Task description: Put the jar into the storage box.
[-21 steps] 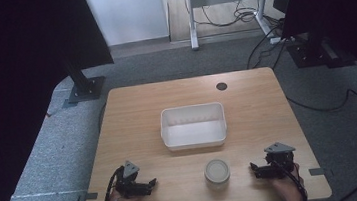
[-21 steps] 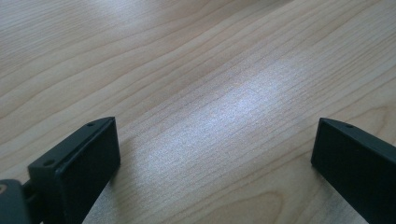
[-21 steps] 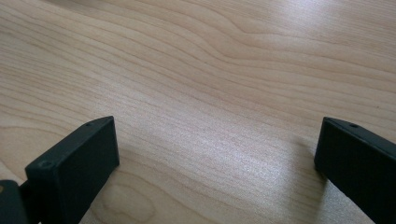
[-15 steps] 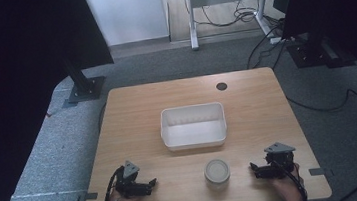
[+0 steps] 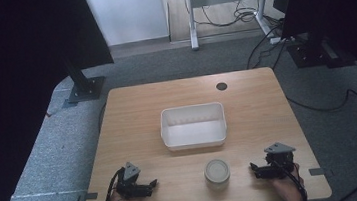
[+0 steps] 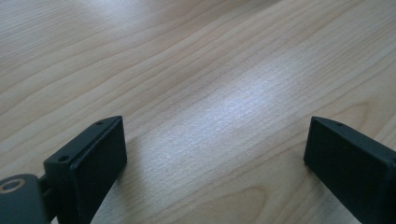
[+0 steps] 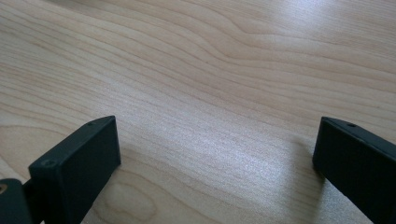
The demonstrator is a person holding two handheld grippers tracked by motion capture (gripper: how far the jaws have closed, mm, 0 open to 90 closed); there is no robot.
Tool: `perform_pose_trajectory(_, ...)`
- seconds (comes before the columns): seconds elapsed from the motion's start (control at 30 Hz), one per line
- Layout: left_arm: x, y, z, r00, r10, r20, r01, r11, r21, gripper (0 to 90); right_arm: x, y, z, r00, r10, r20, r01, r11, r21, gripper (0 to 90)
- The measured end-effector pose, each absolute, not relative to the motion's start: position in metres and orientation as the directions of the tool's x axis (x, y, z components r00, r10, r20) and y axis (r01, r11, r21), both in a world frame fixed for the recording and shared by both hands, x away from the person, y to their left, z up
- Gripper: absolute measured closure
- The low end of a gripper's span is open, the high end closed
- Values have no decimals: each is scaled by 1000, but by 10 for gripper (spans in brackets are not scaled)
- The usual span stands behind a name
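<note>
Jaws on both my grippers stand wide apart with only bare table [image 5: 133, 120] wood between them. My left gripper [image 5: 148, 186] rests at the near edge, my right gripper [image 5: 255, 169] likewise. Between the two sets of fingertips, nearer my right ones, sits the round jar [image 5: 217, 171], untouched. Beyond it, ahead of my fingers, lies the white tray [image 5: 193, 125].

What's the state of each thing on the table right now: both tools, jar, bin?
left tool: open, resting on the table, nothing between its jaws
right tool: open, resting on the table, nothing between its jaws
jar: upright, lid on, standing between the two tools, untouched
white bin: upright at the table's middle, empty
table: bare wood elsewhere
</note>
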State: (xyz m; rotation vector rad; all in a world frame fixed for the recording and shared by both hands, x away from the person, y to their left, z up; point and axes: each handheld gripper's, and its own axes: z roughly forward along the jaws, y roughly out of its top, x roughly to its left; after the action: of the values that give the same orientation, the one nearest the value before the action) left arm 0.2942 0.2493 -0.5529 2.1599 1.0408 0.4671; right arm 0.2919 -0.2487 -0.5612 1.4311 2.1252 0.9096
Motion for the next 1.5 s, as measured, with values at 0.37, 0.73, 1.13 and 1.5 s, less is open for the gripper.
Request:
perform_pose_trajectory(0.37, 288, 243, -547, 627, 779, 17, 536, -447, 716, 60, 292, -249, -561, -382, 924, 16, 649, 256, 716, 4)
perform_pose_trajectory(0.73, 281, 238, -540, 648, 762, 0, 512, -435, 741, 62, 291, -249, -561, -381, 925, 17, 648, 254, 718, 7)
perform_pose_trajectory(1.13, 274, 227, -532, 685, 729, -3, 475, -442, 761, 70, 291, -249, -561, -380, 925, 17, 649, 254, 718, 8)
perform_pose_trajectory(1.5, 270, 209, -525, 721, 693, 8, 440, -466, 767, 67, 291, -249, -561, -380, 925, 17, 649, 254, 718, 8)
